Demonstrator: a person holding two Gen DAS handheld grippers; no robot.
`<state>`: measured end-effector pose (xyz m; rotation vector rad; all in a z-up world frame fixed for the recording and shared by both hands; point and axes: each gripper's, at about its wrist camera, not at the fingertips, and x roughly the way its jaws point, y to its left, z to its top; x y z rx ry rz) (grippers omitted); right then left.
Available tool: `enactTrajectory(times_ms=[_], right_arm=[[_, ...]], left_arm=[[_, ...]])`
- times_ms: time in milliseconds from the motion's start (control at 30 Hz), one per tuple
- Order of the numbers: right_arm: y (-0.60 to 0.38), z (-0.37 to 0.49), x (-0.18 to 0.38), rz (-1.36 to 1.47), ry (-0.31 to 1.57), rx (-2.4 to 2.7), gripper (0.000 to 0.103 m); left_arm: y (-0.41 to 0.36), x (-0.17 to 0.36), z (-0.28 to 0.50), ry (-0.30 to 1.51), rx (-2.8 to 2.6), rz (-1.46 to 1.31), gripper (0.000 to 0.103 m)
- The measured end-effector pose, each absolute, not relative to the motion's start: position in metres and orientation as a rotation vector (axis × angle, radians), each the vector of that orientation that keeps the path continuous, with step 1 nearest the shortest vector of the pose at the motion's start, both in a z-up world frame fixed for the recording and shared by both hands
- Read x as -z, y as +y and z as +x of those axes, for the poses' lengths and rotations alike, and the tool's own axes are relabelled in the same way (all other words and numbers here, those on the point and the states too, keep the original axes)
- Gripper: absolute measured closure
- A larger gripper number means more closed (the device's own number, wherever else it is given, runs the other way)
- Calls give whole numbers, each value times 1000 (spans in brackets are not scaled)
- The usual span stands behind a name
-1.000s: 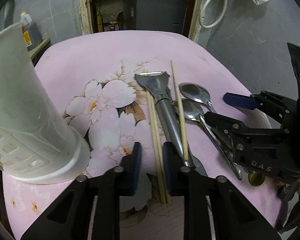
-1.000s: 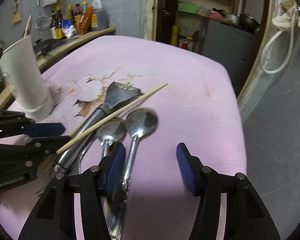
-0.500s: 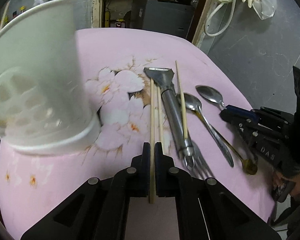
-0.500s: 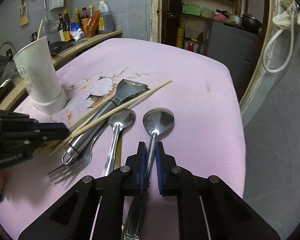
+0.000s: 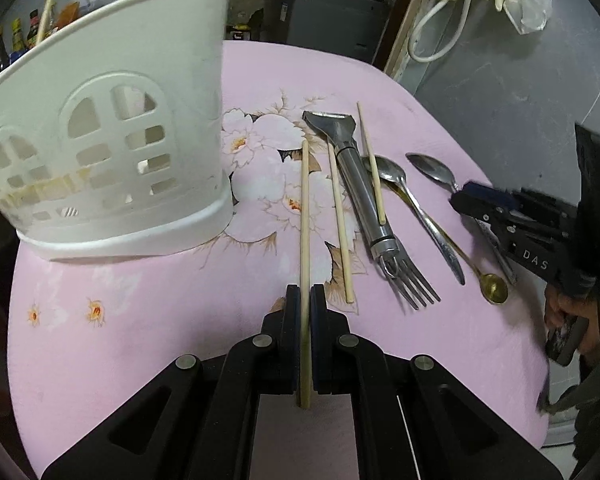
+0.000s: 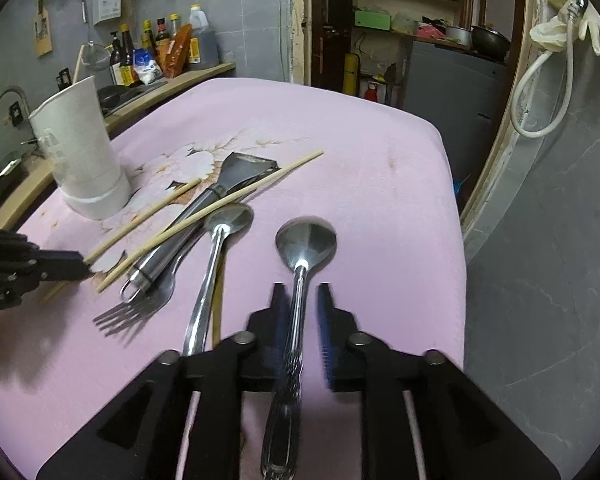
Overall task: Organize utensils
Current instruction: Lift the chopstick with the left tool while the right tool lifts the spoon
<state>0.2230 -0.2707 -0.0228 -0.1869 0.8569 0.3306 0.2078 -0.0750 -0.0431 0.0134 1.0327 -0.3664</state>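
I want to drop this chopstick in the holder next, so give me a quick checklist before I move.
1. Left gripper shut on chopstick: ok.
2. Chopstick apart from the other chopsticks: ok.
3. Holder upright: ok.
4. Holder mouth free: cannot tell, inside hidden.
5. Right gripper gripping spoon: not ok, jaws opening, handle loose between them.

Counter (image 5: 140,360): pink cloth cover, floral print at centre. On it, left far: white slotted utensil holder (image 5: 112,148), upright. Centre: two loose chopsticks (image 5: 340,224), one across steel-handled scraper (image 5: 360,188); fork (image 5: 412,284) near end, tines toward viewer. Right: steel spoons (image 5: 416,208), small gold spoon (image 5: 492,288).
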Motion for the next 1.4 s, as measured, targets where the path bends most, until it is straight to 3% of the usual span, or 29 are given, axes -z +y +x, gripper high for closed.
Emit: enactTrajectory(times_ms=[300, 533, 633, 767, 1133, 1400], right_arm=[[-262, 255, 28, -245, 889, -365, 56], [-268, 277, 33, -198, 942, -431, 50], [-270, 277, 33, -179, 949, -441, 51], [-271, 272, 32, -171, 948, -469, 67], [-262, 254, 29, -269, 873, -429, 68], [-257, 214, 8, -333, 664, -383, 68]], left_arm=[[-97, 47, 244, 1030, 333, 137, 98], [-111, 50, 270, 1061, 321, 206, 98], [-110, 51, 276, 1071, 334, 200, 98], [-108, 51, 276, 1062, 343, 209, 99], [-86, 47, 254, 985, 385, 29, 101], [-73, 25, 218, 811, 409, -99, 101]])
